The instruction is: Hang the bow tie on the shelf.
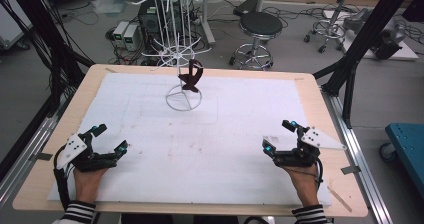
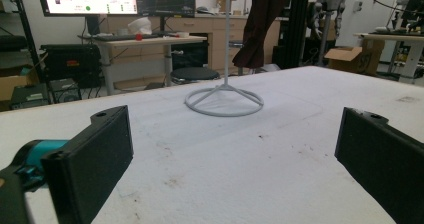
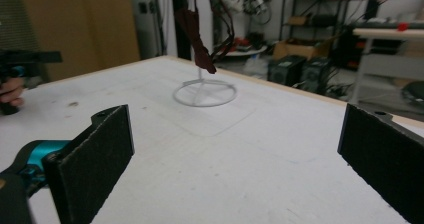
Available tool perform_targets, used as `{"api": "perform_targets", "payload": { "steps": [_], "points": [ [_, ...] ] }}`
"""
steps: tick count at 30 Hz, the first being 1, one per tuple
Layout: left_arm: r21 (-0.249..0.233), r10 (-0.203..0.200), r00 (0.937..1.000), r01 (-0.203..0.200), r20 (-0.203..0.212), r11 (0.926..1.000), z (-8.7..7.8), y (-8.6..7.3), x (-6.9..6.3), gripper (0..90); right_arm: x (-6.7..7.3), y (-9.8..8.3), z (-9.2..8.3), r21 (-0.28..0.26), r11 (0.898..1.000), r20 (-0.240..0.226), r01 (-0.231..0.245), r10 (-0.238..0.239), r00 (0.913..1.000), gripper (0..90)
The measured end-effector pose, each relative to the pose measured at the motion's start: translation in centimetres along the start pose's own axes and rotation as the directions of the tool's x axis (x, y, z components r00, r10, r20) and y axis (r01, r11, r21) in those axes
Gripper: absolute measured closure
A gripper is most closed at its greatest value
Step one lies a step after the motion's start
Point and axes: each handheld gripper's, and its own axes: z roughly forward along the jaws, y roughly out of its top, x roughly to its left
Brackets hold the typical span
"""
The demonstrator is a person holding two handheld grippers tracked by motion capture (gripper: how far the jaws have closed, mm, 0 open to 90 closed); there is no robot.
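A white wire rack (image 1: 176, 54) stands on a ring base (image 1: 183, 99) at the far middle of the table. A dark brown cloth (image 1: 191, 74) hangs from one of its lower arms; it also appears as the cloth (image 2: 257, 24) in the left gripper view and the cloth (image 3: 197, 39) in the right gripper view. My left gripper (image 1: 111, 138) rests open at the near left. My right gripper (image 1: 279, 135) rests open at the near right. Both sets of jaws stand wide apart with nothing between them, well short of the rack.
A white mat (image 1: 200, 139) covers most of the wooden table (image 1: 320, 109). Stools (image 1: 259, 26), cables and boxes stand on the floor beyond the far edge. Black frame posts (image 1: 365, 39) rise at both sides. A blue cart (image 1: 407, 141) sits at the right.
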Motion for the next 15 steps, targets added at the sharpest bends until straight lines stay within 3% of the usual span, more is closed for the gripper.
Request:
{"api": "perform_targets", "payload": {
  "steps": [2, 6, 15],
  "points": [
    [0.002, 0.005, 1.0, -0.005, 0.001, 1.0, 0.0, 0.0, 0.0, 2.4, 0.1, -1.1, -0.5, -0.035, 0.999, 0.036, 0.003, -0.001, 0.9994, 0.6],
    [0.002, 0.012, 0.9999, -0.012, 0.003, 0.9999, 0.0, 0.0, 0.0, 2.5, 0.3, -2.8, -0.8, -0.085, 0.996, 0.061, 0.026, -0.021, 0.9979, 0.6],
    [-0.001, 0.01, 0.9999, -0.01, 0.005, 1.0, 0.0, 0.0, 0.0, 2.5, 0.3, -5.5, 0.7, -0.107, 0.994, 0.049, -0.013, 0.018, 0.9986, 0.6]
  ]
}}
